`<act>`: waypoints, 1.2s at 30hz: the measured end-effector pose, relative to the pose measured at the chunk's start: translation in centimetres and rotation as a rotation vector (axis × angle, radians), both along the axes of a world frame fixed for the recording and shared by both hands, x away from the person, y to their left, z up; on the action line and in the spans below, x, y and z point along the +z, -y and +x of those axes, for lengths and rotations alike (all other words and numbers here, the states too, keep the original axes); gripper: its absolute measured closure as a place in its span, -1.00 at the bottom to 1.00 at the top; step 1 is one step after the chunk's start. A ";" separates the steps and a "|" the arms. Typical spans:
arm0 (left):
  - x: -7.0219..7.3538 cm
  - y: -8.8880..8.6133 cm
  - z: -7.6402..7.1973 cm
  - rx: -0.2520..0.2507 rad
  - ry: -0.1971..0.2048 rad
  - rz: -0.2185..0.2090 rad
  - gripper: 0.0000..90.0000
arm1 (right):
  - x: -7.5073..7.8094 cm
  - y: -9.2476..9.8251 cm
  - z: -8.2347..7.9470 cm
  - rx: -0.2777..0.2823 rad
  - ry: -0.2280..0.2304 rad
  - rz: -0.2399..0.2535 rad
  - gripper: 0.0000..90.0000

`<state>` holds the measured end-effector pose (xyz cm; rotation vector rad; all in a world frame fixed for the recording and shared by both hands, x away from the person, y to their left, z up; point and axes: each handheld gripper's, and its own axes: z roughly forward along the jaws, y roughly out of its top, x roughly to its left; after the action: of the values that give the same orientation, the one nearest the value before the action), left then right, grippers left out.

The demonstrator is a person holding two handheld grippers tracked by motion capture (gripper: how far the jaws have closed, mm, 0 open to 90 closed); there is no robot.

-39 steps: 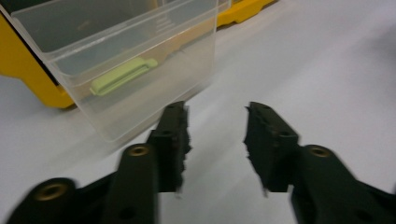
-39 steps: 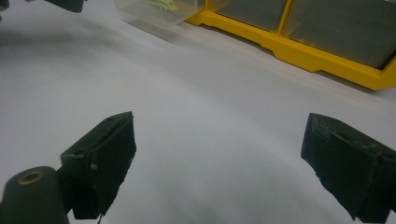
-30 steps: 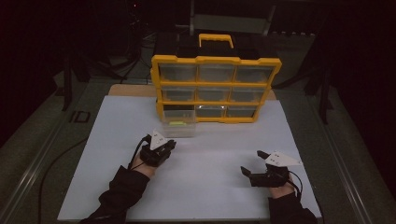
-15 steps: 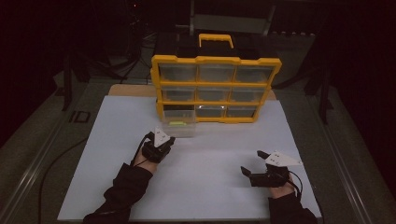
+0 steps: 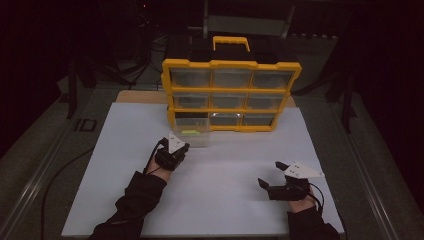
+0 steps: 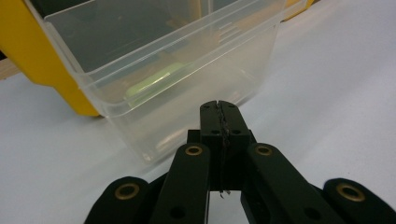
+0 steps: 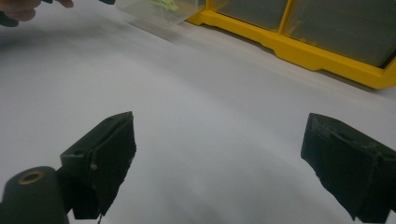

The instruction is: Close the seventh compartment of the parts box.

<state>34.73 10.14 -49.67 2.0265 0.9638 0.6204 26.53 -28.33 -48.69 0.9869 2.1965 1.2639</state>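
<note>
Your left gripper [image 5: 176,148]: you hold it just in front of the pulled-out drawer, pointing at its front wall; in the left gripper view its jaws are pressed together with nothing between them, tips [image 6: 219,108] close to the clear plastic but whether they touch it you cannot tell.
Clear drawer [image 5: 192,135]: it sticks out of the bottom-left slot of the organiser and rests on the white sheet; a flat pale-green piece [image 6: 154,85] lies on its floor, seen through the wall.
Yellow organiser [image 5: 231,65]: it stands upright at the far edge of the sheet, three rows of three clear drawers, a yellow handle on top.
White sheet [image 5: 220,170]: it covers the bench [image 5: 60,125] between you and the organiser.
Your right gripper [image 5: 272,175]: it sits low over the sheet near its right front corner, well apart from the drawer, pointing left; its jaws are spread wide with bare sheet between them, as the right gripper view shows [image 7: 219,158].
</note>
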 end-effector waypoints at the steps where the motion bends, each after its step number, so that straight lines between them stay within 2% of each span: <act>1: 0.0 0.0 0.0 0.000 0.000 0.000 0.99 | 0.0 0.0 0.0 0.000 0.000 0.000 -0.78; 14: -0.4 0.1 1.2 0.020 -0.023 0.010 0.99 | 0.0 0.1 0.0 -0.001 -0.002 -0.002 -0.78; 17: -0.4 0.2 1.3 0.020 -0.017 0.022 0.99 | 0.0 0.1 0.0 -0.001 -0.002 -0.003 -0.78; 27: -0.3 0.0 2.1 0.030 -0.023 0.024 0.99 | 0.0 0.1 0.0 -0.002 -0.002 0.001 -0.78; 36: -0.4 0.5 2.7 0.044 0.007 0.030 0.99 | -0.2 0.1 0.2 0.001 -0.004 -0.004 -0.78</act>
<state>37.41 9.64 -50.06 2.0333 1.0024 0.6689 26.70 -28.39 -48.84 0.9879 2.2022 1.2590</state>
